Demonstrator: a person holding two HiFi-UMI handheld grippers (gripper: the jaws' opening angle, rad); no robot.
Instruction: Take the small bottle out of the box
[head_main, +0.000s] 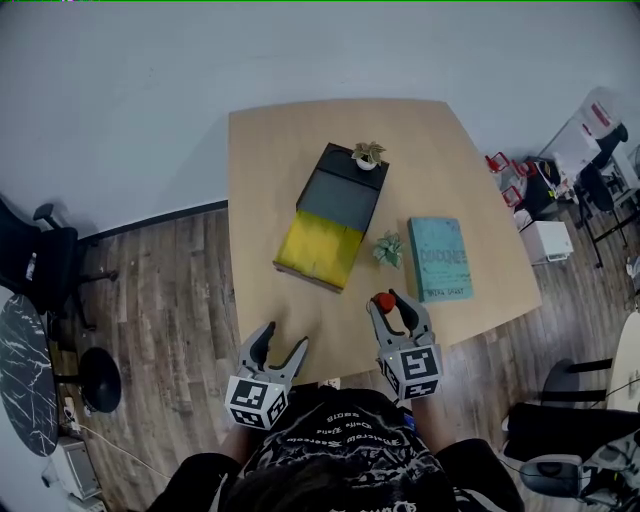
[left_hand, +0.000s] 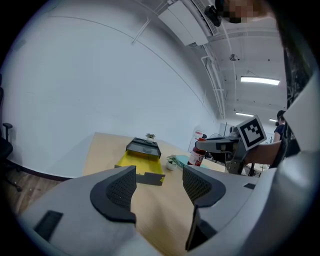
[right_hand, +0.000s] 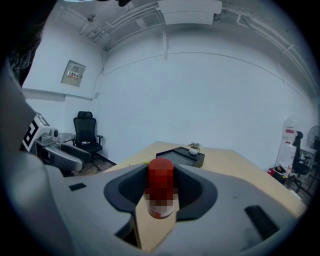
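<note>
Nearest to us, at the bottom edge of the head view, is the person's dark printed shirt (head_main: 340, 450), and just above it the two claws reach out over the near edge of the tabletop (head_main: 280, 150). The left claw (head_main: 284, 340) (left_hand: 159, 182) sits at the lower left of centre with its jaws spread; between them we see only bare tabletop. The right claw (head_main: 392, 304) (right_hand: 161, 189) sits at the lower right of centre and pinches the small bottle (head_main: 383, 300) (right_hand: 161, 182) by its sides, the red cap standing upright above the pads. The bottle is out of the box (head_main: 318, 248), below and to the right of it in the head view; we cannot tell whether its base touches the tabletop. The box lies near the middle of the tabletop, turned at an angle, its near half yellow and its far half dark. A potted plant (head_main: 367, 155) stands on its far corner. A second plant (head_main: 388, 249) stands on the tabletop between the box and a teal book (head_main: 438, 258), which lies flat at the right. In the left gripper view, the bottle (left_hand: 198, 155) shows at the right of centre, with the right claw's marker cube (left_hand: 251, 131) beside it. An office chair (head_main: 40, 255) stands on the wooden floor (head_main: 170, 300) at the far left.
</note>
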